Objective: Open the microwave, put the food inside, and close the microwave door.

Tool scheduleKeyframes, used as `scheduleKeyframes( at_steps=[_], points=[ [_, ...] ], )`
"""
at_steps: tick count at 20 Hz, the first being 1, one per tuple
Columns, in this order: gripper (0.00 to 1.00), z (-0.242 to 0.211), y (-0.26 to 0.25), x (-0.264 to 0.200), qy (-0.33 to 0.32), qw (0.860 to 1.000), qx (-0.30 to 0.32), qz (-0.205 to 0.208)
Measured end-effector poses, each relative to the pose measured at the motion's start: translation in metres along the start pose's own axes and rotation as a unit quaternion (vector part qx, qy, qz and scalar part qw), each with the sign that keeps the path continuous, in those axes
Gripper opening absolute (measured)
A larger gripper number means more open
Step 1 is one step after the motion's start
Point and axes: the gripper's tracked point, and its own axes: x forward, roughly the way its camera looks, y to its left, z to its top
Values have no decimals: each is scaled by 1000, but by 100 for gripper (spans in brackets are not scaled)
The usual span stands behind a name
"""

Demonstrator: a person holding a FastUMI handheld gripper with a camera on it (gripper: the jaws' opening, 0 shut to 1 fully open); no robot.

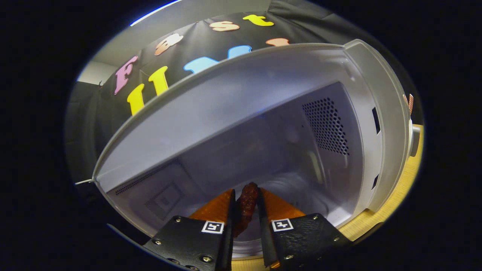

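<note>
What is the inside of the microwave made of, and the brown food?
Microwave walls: probably painted metal, smooth pale grey with a soft sheen and punched vent holes. Food, held between the gripper fingers: dark reddish-brown, bumpy and glossy, maybe a sausage or a plastic one.

Lighting dim overall, cool cast. Pale grey metal microwave cavity (241,124) evenly lit on its roof, darker at the back wall and floor. Thin bright strip of glare above the booth wall. Strong fisheye bending: cavity edges bow outward. Slight softness in the dark cavity depths; near foreground sharp.
</note>
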Motion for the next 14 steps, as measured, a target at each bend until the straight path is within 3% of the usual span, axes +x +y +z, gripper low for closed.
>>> scheduleKeyframes(
  at_steps=[3,4,8,9,12,14],
  points=[
    [45,-16,-23,7,35,999,-6,-42],
    [54,-19,-34,8,40,997,-17,-61],
    [80,-16,-34,-1,43,997,-52,-42],
    [92,-12,-32,-6,42,996,-63,-38],
    [95,4,-20,-28,20,994,-109,-9],
    [95,13,-3,-49,11,989,-146,33]
  ],
)
